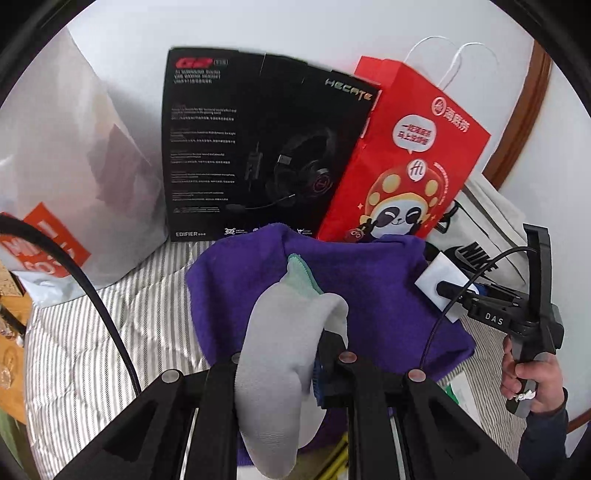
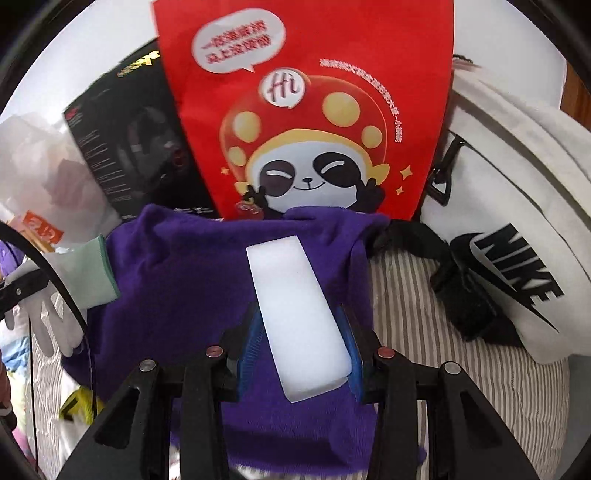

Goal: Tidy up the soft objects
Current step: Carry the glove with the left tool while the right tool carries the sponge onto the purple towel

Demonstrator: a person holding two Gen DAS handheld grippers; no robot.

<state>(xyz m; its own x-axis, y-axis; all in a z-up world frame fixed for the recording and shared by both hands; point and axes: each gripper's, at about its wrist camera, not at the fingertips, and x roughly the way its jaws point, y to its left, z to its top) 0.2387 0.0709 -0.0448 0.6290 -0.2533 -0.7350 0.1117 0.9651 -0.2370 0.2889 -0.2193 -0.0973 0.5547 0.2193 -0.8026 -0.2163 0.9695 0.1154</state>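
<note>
My left gripper clamps the glove; right gripper clamps the sponge over the purple cloth, centre frame, striped bedding open lower right.

white wall behind striped bedsheet.

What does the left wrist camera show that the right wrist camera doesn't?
Only the left view shows the person's hand gripping the right tool, and the red bag's white string handles. Only the right view shows the glove's fingers hanging down and the Nike bag's full logo. Both show the purple cloth on the striped bedding, the white sponge in the right tongs, the glove in the left tongs, and the headset box.
</note>
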